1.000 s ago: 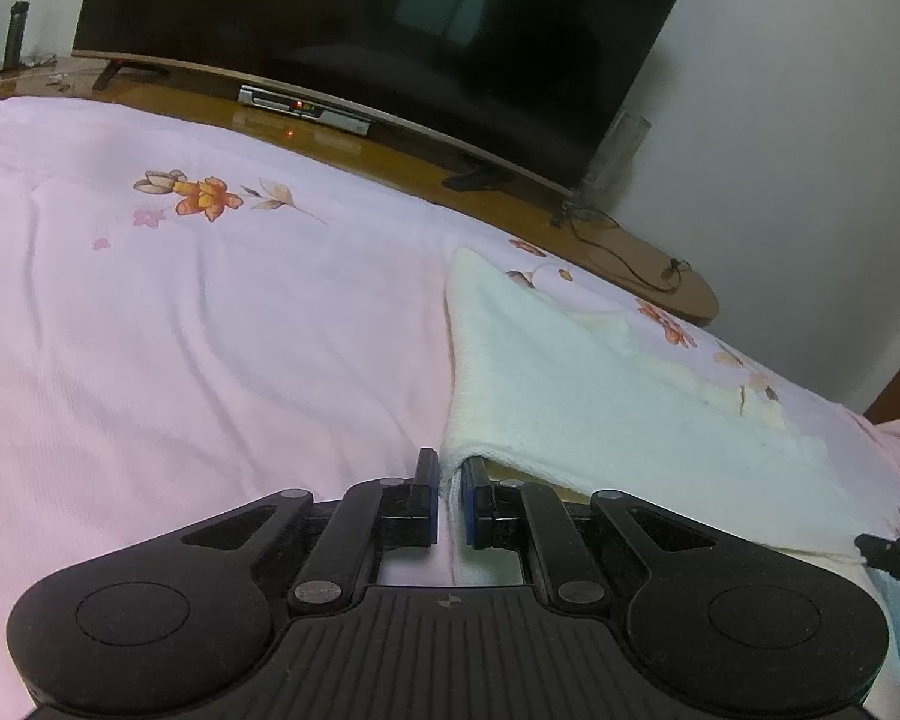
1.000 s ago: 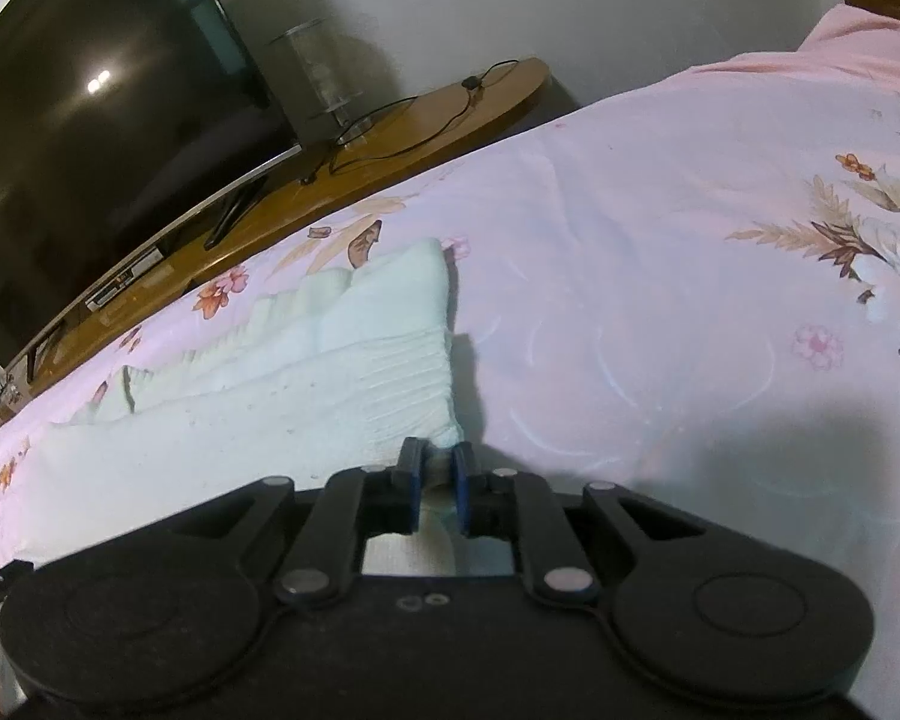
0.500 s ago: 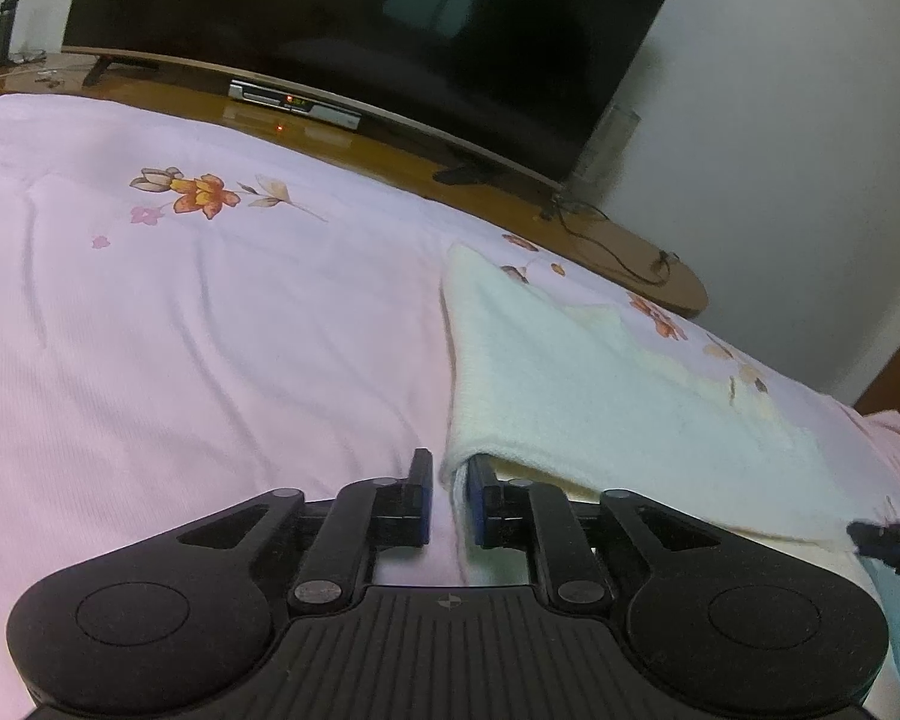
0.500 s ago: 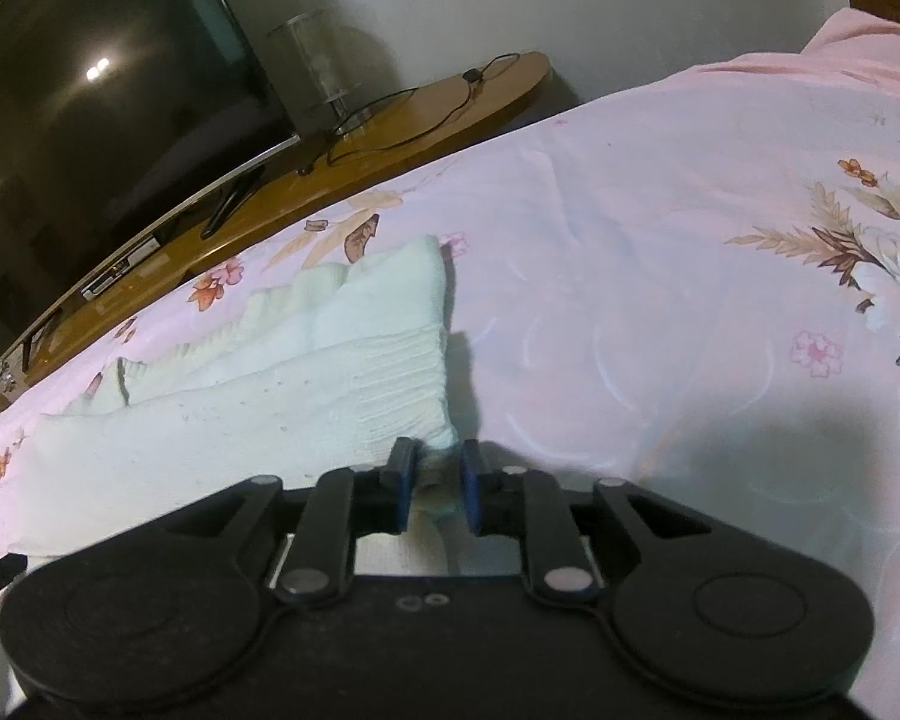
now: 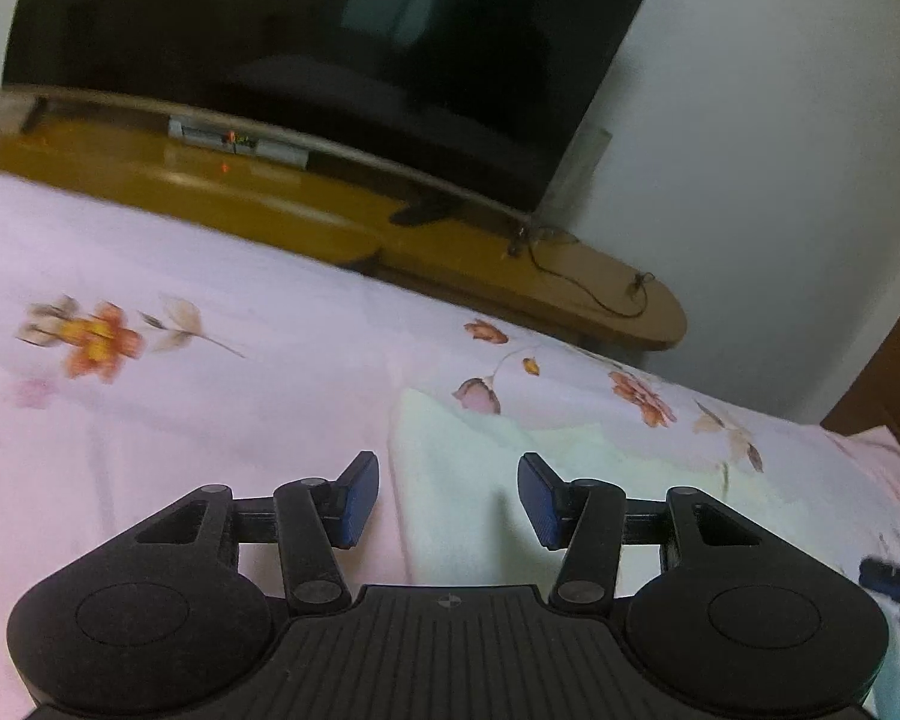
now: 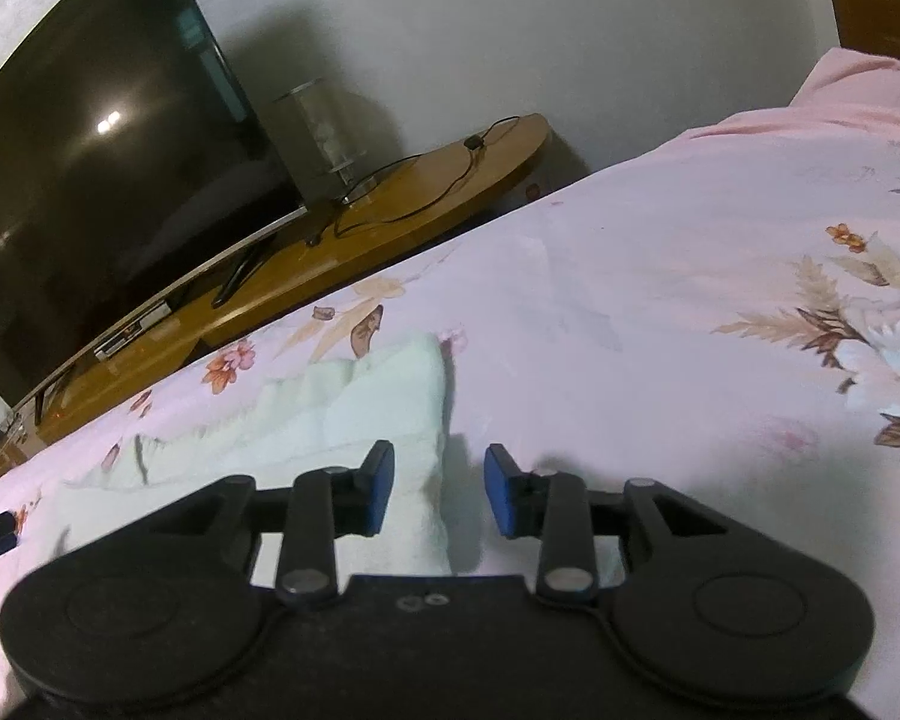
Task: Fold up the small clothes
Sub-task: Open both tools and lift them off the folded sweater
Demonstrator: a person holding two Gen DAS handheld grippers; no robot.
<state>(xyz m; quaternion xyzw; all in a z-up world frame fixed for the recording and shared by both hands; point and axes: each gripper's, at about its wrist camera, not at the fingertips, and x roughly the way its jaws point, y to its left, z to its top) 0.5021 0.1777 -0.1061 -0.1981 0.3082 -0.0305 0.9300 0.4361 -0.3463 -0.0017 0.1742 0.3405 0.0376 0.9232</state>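
Cream knit garment lies folded on the pink bed, long axis running between both hands. The left hand-held gripper and right hand-held gripper straddle opposite ends, jaws opening, gripping nothing.

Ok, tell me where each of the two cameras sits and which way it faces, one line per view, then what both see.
Left wrist: sits on the left gripper, looks forward and down over the pink bedsheet toward the TV; its jaws are opening over the white garment; the other gripper's tip shows at the right edge.
Right wrist: sits on the right gripper, faces the same way, jaws opening astride the garment's edge.
Shared: garment, bedsheet, TV, wooden stand.
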